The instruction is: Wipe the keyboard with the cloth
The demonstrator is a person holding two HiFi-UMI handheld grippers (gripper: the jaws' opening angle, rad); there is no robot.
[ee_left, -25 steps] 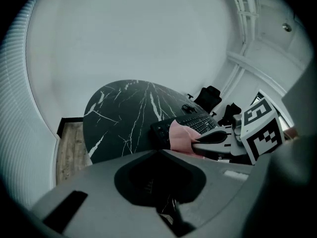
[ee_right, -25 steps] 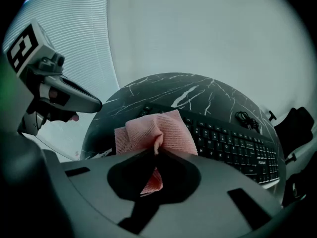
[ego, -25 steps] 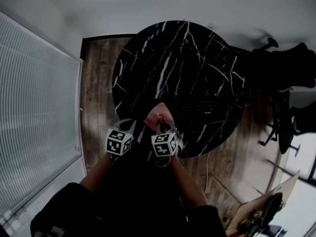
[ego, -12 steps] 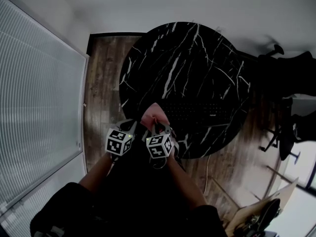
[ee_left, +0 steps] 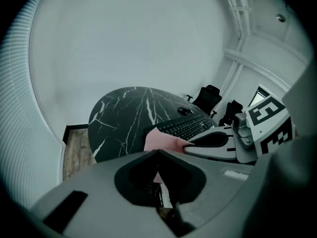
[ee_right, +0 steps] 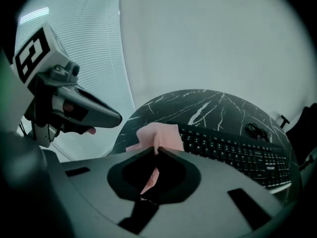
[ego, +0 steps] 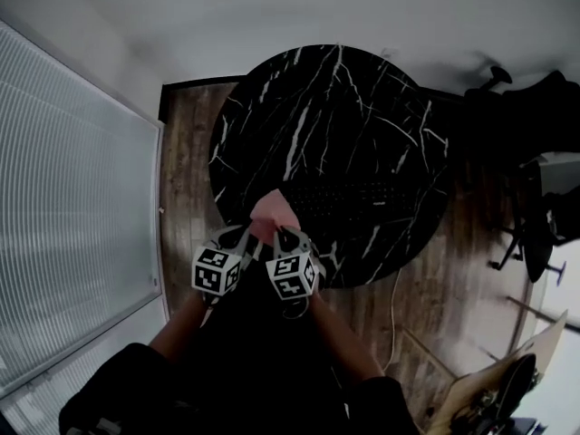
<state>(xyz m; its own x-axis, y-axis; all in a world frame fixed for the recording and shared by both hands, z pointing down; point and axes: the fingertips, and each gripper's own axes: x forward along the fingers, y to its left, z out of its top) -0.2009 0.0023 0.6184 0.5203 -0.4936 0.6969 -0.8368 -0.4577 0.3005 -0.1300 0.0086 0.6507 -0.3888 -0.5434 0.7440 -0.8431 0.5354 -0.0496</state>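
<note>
The head camera looks steeply down from well above the round worktop (ego: 317, 107), taking in all of it and the floor around. The camera on the left claw (ee_left: 157, 152) sits low and close at the near edge, facing far and right. The camera on the right claw (ee_right: 157, 150) is just as low and faces the far side. Each claw camera catches the other claw. All three views share the cloth (ego: 270, 208), the keyboard (ego: 358, 198) and the worktop.

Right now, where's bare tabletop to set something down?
Bare: far half of the round black marble table, beyond the black keyboard, save a small black cable. Crowded: the near edge, where the left gripper and right gripper pinch the pink cloth.
</note>
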